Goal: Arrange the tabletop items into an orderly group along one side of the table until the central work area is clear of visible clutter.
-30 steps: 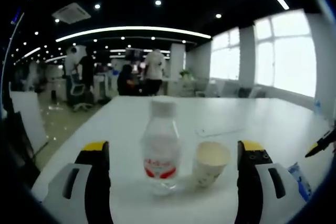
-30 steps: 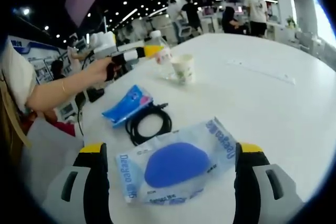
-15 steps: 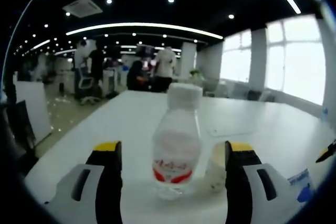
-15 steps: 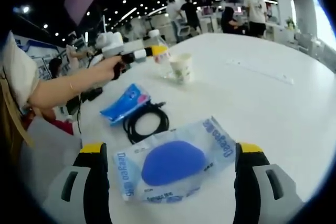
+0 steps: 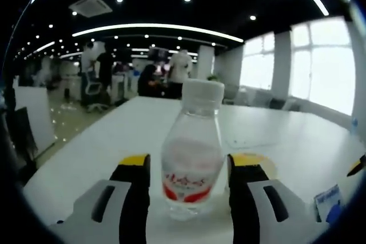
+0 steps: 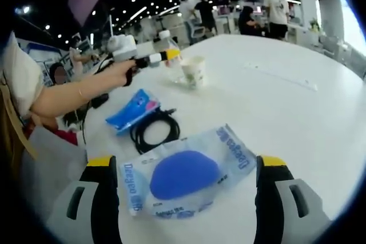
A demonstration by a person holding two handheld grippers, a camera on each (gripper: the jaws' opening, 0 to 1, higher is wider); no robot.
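Observation:
A clear water bottle [image 5: 192, 164] with a white cap and red label stands on the white table [image 5: 286, 141]. My left gripper [image 5: 191, 160] is open, its jaws close on both sides of the bottle with a thin gap still showing. In the right gripper view a hand [image 6: 123, 72] holds that gripper [image 6: 164, 55] at the bottle [image 6: 167, 47], beside a paper cup [image 6: 193, 71]. My right gripper [image 6: 187, 161] is open above a clear packet with a blue pad [image 6: 183, 175]. A coiled black cable [image 6: 153, 131] and a blue pouch [image 6: 131, 110] lie behind the packet.
The bottle, cup, pouch and cable sit near the table's left edge [image 6: 100, 124]. A thin flat strip [image 6: 280, 75] lies farther out on the table. A pen tip [image 5: 357, 167] and a blue packet corner [image 5: 329, 210] show at the right. People stand among desks in the background.
My left gripper has moved in on the bottle and its jaws have narrowed around it; its right jaw now hides the cup. The right gripper has barely moved.

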